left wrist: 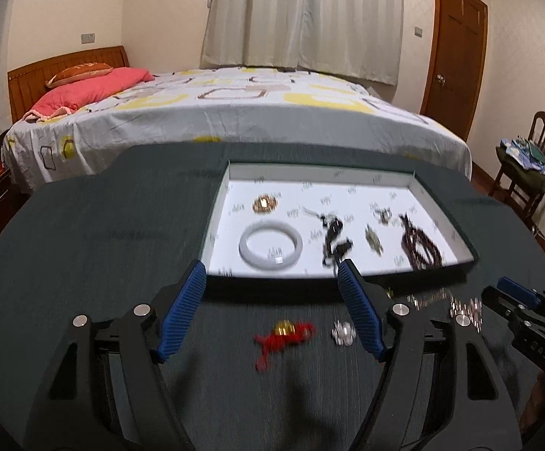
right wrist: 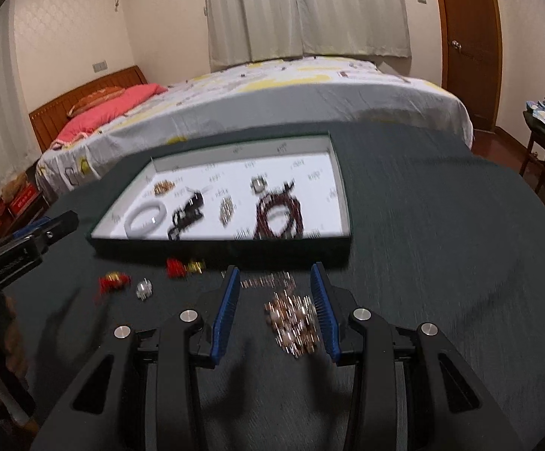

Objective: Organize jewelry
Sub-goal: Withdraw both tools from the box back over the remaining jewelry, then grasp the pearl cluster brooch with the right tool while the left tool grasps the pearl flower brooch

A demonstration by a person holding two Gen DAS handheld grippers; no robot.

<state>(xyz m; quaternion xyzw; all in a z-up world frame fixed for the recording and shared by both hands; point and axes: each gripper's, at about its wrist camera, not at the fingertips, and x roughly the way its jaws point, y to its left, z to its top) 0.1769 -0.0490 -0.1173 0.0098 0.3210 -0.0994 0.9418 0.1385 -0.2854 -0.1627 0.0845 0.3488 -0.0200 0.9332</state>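
Over dark tablecloth (left wrist: 84, 244) both tilt downward: left tool (left wrist: 272, 274) gaping empty, right tool (right wrist: 276, 274) parted, gripping nothing

A dark green table (left wrist: 84, 233) carries everything. Ahead of the left gripper (left wrist: 272, 274) lies a shallow white-lined tray (left wrist: 216, 218), flat on the cloth. Between that gripper's fingers, nearer than the tray, lie a red tassel charm (left wrist: 283, 334) and a small silver piece (left wrist: 343, 332) (both blurred). Between the right gripper's (right wrist: 275, 274) fingers lies a heap of rose-gold chain (right wrist: 291, 319), with a second red charm (right wrist: 182, 266) ahead and to its left, just before the tray's near wall.
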